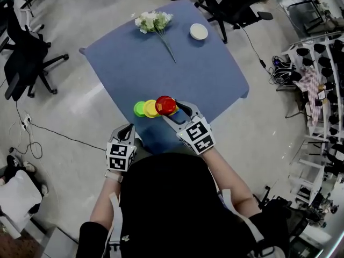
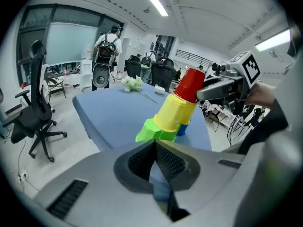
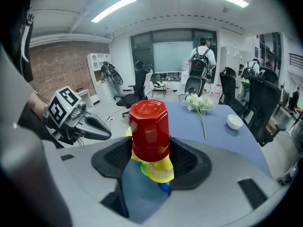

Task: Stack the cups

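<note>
Leaning stack: green cup (image 1: 140,108) lowest, yellow cup (image 1: 151,108) over it, red cup (image 1: 165,105) on top, all upside down, by the near edge of the table (image 1: 204,74).
Blue cup (image 2: 183,127): just behind the stack's foot, partly hidden.
Right gripper (image 1: 173,112): jaws wide apart, red cup between them, pads close beside its sides, no squeeze showing.
Left gripper (image 2: 155,148): jaws shut together, empty; left of the stack, apart from it.
Far side: flowers (image 1: 155,21) and bowl (image 1: 198,31), well apart from the cups.
</note>
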Motion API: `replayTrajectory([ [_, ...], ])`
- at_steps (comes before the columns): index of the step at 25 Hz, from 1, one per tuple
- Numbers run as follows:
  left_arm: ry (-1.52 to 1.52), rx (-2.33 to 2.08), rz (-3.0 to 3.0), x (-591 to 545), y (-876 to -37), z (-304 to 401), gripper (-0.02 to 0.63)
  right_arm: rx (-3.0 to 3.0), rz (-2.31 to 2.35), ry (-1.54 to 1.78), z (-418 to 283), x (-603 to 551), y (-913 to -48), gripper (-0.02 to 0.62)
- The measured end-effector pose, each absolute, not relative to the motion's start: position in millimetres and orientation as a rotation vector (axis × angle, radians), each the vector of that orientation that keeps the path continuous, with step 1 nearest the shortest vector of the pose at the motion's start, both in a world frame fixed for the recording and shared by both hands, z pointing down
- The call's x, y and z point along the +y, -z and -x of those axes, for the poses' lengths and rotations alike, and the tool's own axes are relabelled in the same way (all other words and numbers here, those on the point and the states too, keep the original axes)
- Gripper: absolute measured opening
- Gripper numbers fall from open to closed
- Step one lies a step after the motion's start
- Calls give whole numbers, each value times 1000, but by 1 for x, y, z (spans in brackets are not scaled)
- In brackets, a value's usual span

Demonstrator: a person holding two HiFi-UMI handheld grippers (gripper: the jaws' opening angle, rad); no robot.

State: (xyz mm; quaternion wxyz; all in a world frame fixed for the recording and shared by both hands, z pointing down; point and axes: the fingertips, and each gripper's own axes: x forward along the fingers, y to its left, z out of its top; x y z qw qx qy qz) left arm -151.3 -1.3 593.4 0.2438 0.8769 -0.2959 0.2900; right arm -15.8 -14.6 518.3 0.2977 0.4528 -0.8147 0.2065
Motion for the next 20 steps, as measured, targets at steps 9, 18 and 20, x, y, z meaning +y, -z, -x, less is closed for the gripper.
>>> replayTrajectory([
  [9,-820,-642,-2519,-6,-583,135,11,-2190,-1384,-607,7,-10,-503,272],
  [18,-805,-490,-2672,10,-543,97,11,-2231,-1616,-632,-35,18,-474,207],
  [20,-782,-490,-2696,15,-531,86,11,-2245,-1651,-633,-45,30,-466,162],
])
